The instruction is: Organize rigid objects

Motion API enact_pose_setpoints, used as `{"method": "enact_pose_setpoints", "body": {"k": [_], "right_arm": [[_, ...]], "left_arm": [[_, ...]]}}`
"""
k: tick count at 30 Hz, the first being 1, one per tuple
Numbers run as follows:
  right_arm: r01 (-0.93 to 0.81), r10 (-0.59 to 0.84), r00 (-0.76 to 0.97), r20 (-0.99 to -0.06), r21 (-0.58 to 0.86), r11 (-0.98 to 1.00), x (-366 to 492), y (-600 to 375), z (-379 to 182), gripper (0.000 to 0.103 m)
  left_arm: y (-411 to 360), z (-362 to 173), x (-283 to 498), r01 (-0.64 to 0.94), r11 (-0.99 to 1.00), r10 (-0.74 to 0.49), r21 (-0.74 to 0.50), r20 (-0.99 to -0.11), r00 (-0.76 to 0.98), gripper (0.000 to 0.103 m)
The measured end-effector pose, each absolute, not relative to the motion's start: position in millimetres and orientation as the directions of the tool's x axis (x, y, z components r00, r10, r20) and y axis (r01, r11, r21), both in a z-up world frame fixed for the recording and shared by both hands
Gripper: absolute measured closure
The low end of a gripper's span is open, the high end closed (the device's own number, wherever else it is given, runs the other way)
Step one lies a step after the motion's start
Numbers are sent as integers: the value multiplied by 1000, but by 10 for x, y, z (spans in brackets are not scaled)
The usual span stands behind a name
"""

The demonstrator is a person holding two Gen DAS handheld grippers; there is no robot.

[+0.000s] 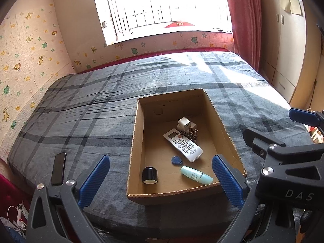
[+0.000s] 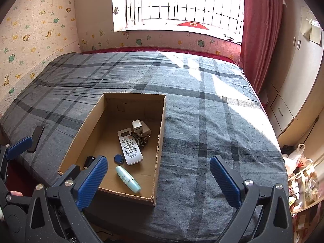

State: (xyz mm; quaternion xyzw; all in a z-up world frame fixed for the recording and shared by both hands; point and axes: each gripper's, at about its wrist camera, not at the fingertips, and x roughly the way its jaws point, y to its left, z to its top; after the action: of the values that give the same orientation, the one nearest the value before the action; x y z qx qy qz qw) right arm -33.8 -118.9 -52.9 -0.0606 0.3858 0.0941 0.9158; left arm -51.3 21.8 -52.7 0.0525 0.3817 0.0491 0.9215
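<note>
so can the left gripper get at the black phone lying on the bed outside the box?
Probably yes. The black phone lies flat on the grey plaid bedcover, left of the cardboard box, nothing on it. The left gripper is open and empty.

Both cameras sit low at the near edge of the bed [image 1: 85,109], looking forward and slightly down across it toward the window [image 1: 162,6] at 12 o'clock. The left wrist view stands further left: the cardboard box [image 1: 137,141] lies just ahead between its blue fingers, and the other gripper pokes in at 3 o'clock. The right wrist view stands further right, with the box [image 2: 160,141] at about 10 o'clock and the neighbouring tool at 9 o'clock. Both views share the box, its contents, the phone [image 1: 58,168] and the far wall.
</note>
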Motion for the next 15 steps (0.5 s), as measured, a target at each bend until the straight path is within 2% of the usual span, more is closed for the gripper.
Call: {"method": "enact_pose_setpoints", "body": {"k": [15], "right_arm": [[-201,112,698,-707,-43,979,-401,-1242,-502,0]], "left_arm": [[164,-503,-570,-61,988,144,144,-684,715,0]]}}
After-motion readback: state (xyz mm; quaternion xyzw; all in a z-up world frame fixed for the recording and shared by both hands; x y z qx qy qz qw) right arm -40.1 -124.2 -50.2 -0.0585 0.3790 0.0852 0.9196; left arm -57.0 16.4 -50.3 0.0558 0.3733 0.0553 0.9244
